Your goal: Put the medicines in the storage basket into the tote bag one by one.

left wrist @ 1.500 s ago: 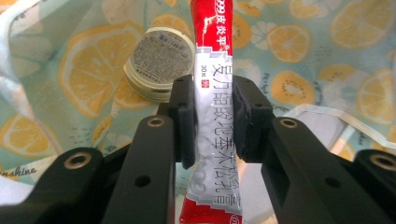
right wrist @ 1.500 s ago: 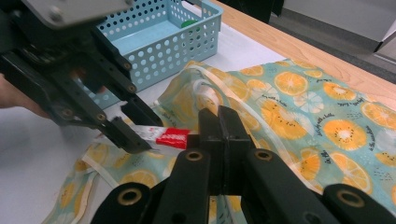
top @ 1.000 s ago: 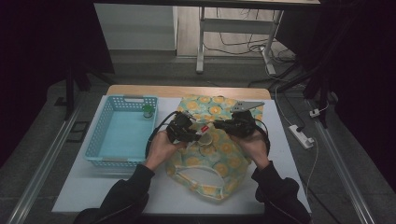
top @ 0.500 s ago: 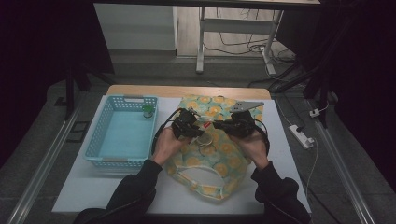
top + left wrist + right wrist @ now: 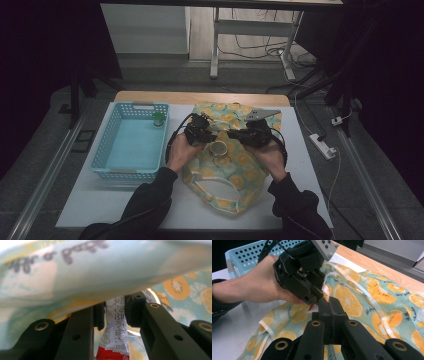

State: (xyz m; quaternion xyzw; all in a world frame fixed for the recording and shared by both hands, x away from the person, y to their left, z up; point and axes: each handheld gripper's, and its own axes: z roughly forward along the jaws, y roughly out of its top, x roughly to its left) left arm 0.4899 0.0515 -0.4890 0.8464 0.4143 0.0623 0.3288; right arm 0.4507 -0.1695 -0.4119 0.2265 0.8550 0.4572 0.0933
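Bag (image 5: 235, 165) fruit-print, on table | left gripper (image 5: 115, 315) fingers clamped on sachet (image 5: 115, 332) | right gripper (image 5: 329, 305) fingers together on bag fabric

High view dim, dark surroundings, lit white surface (image 5: 310, 165). Left gripper view: close fruit-print fabric bag (image 5: 100, 272) badly blurred, overexposed top.

A white sachet (image 5: 117, 325) bears a column of black Chinese characters, too blurred to read surely. Dark script printed on the bag (image 5: 100, 267) is out of focus and unreadable.
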